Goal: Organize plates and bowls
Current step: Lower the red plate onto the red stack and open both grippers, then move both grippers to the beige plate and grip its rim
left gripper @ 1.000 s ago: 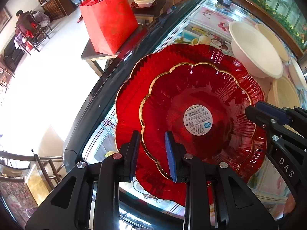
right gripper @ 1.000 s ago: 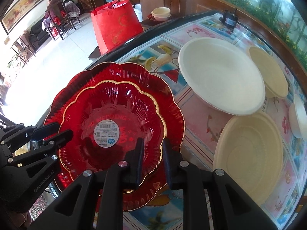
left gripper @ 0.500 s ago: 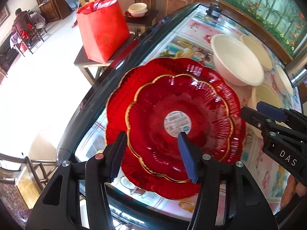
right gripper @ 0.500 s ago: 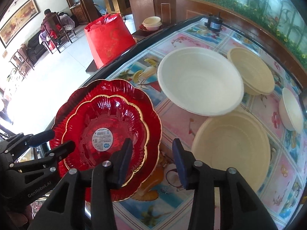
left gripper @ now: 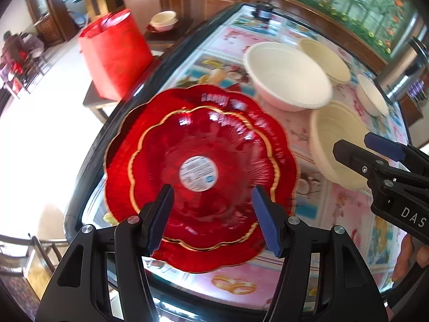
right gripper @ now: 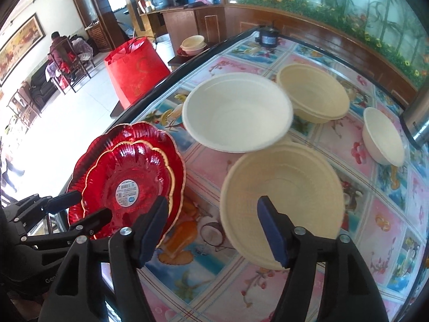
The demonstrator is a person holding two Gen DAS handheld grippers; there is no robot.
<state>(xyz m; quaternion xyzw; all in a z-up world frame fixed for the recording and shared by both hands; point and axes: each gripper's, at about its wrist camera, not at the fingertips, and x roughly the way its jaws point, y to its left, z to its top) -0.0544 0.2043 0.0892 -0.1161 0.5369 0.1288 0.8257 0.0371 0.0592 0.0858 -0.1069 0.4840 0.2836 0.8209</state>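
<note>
Left tongs [left gripper: 213, 212]: jaws apart, having just been opening; nothing pressed between the blue pads [left gripper: 264, 225], which hang above the red plates without touching them.
Right tongs [right gripper: 211, 224]: jaws wide, also just been opening; nothing gripped. They hang over the gap between the red plates and the nearest cream bowl. In the left view they enter from the right edge [left gripper: 367, 149].
Small red plate [left gripper: 201, 177]: scalloped, gold-rimmed, a round white label at its centre; it sits nested inside the larger plate, roughly centred.
Large red plate [left gripper: 241, 102]: same flower shape, lying flat on the bench close to its dark curved edge.
White bowl [right gripper: 236, 111]: the widest one, upright, beyond the red plates and apart from them.
Near cream bowl [right gripper: 284, 193]: upright, just right of the red plates, its far rim close under the white bowl's rim.
Far cream bowl [right gripper: 312, 94]: upright, behind and right of the white bowl, the two rims overlapping in view.
Little white bowl [right gripper: 382, 141]: alone toward the right edge, near a shiny metal cylinder [right gripper: 418, 123].
Bench [right gripper: 375, 214]: covered with a bright cloth of pink and blue picture squares.
Beyond the bench: a red bag [right gripper: 134, 72] on a low side table, and stacked bowls [right gripper: 193, 44] on another.
Sharpness: the left view is blurred.
</note>
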